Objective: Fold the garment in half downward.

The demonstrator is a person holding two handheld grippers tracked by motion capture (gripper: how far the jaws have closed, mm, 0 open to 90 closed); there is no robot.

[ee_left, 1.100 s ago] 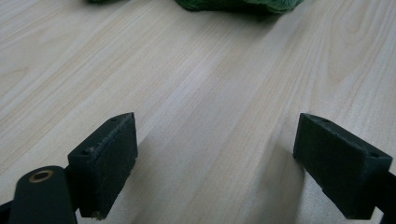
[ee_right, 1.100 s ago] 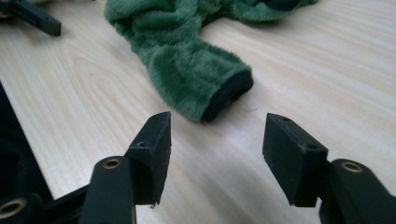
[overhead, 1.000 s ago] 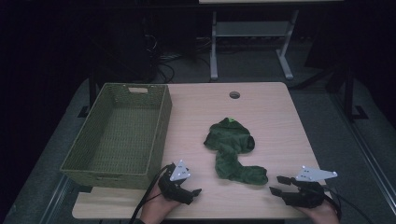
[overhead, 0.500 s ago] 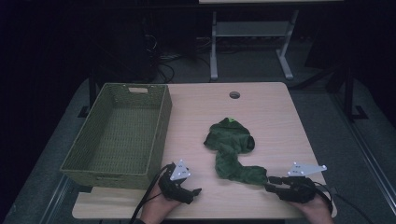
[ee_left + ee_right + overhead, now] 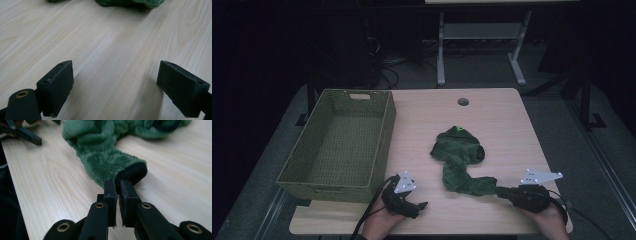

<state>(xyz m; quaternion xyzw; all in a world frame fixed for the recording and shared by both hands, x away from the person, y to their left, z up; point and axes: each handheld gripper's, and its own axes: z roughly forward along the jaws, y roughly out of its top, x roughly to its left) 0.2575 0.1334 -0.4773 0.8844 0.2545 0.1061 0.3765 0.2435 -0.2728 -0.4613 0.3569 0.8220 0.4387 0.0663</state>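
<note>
Counter [image 5: 502,125] of pale wood carries a green woven basket [image 5: 339,145] along its left side. Right of the basket, at the middle, lies a green plush garment [image 5: 459,162], its sleeve trailing toward the near right. Right claw [image 5: 501,191], at the near right edge, has just been closing, and its jaws now pinch the dark cuff [image 5: 131,173] of that sleeve. Left claw [image 5: 115,87], near the basket's near corner, stands wide open over bare wood, holding nothing.
</note>
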